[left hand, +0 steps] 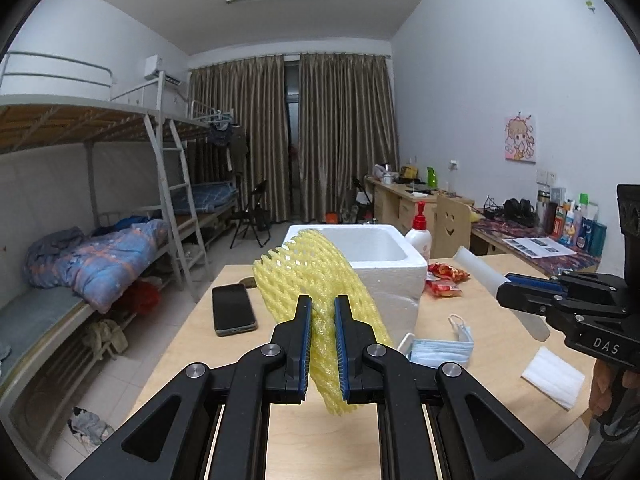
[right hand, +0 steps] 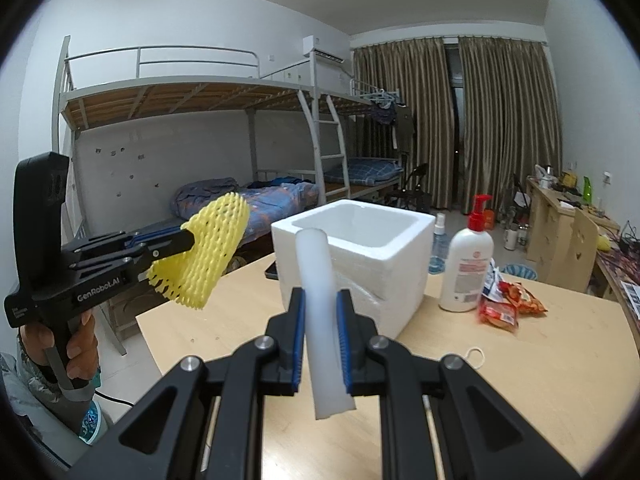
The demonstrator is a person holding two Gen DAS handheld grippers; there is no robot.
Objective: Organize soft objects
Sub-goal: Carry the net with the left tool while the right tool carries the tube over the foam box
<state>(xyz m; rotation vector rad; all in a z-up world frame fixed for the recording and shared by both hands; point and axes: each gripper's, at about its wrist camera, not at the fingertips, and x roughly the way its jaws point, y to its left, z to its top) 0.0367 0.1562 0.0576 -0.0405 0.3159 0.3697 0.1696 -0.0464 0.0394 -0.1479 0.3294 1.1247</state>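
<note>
The person is standing at the wooden table (left hand: 188,344) holding a gripper in each hand, and both are carrying something soft in the air. The left gripper (left hand: 323,344) is clamping its blue pads on a yellow foam net sleeve (left hand: 304,276), which is bulging up and away from the jaws toward eleven o'clock in the left wrist view, its lower end hanging out beneath the fingers. The right gripper (right hand: 321,340) is pinching a white foam tube (right hand: 320,300) across its middle; the tube's long axis is standing nearly upright, leaning slightly, top at twelve o'clock and cut end drooping below the jaws at six.

What matters for the coming move is the white foam box (right hand: 360,256), sitting open-topped on the table ahead of both grippers. From the left gripper it is lying at about one o'clock, just behind the yellow net, which is overlapping its near left corner in that view. From the right gripper it is lying dead ahead to one o'clock, the tube's top crossing its near wall. Neither item is over the opening yet, as far as I can judge, and I cannot tell which hand is nearer to the box.

A phone (left hand: 233,309), face masks (left hand: 440,350), a lotion bottle (right hand: 466,268) and snack packets (right hand: 508,304) are lying around the box.
</note>
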